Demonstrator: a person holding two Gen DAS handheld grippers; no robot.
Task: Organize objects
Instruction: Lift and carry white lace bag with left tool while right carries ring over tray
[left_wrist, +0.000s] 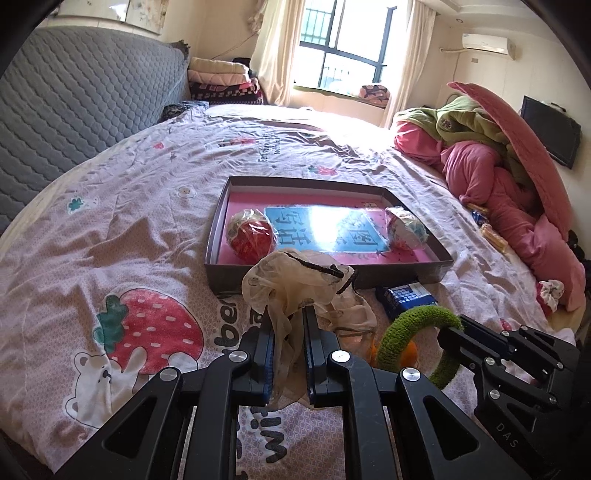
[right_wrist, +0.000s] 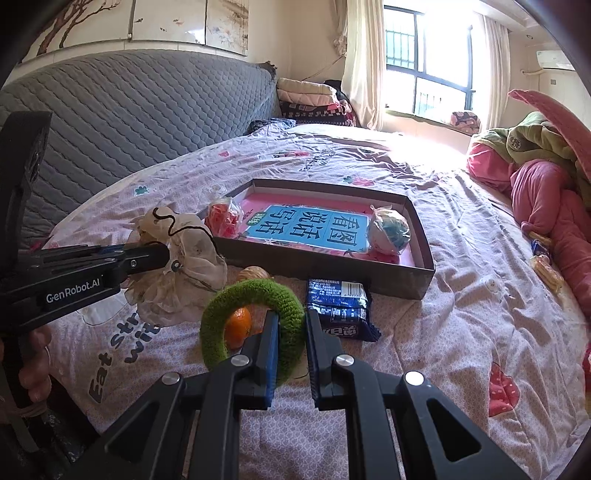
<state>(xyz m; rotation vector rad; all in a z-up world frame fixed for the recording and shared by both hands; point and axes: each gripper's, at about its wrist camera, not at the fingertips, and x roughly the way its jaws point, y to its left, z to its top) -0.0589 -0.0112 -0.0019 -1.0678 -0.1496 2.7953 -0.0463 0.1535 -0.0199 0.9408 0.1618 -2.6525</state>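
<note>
The bed (left_wrist: 155, 206), under a strawberry-print sheet, carries everything. At twelve o'clock from both tools sits the shallow box (right_wrist: 421, 236), open-topped so loose things can be dropped in; it already holds a red wrapped ball (left_wrist: 251, 236) at its nine o'clock end and a blue-white wrapped ball (right_wrist: 391, 230) at three o'clock. The pink bedding heap (left_wrist: 509, 192) lies well clear at two o'clock.

The left tool (left_wrist: 288, 314) is clamped on a beige gauze scrunchie (left_wrist: 295, 280), raised off the sheet, apparently for carrying to the box. The right tool (right_wrist: 291, 317) pinches the rim of a green fuzzy ring (right_wrist: 255, 325), likely next for the box.

A blue snack packet (right_wrist: 340, 306) lies against the box's near wall. An orange (right_wrist: 240, 326) shows through the ring, unsorted.
</note>
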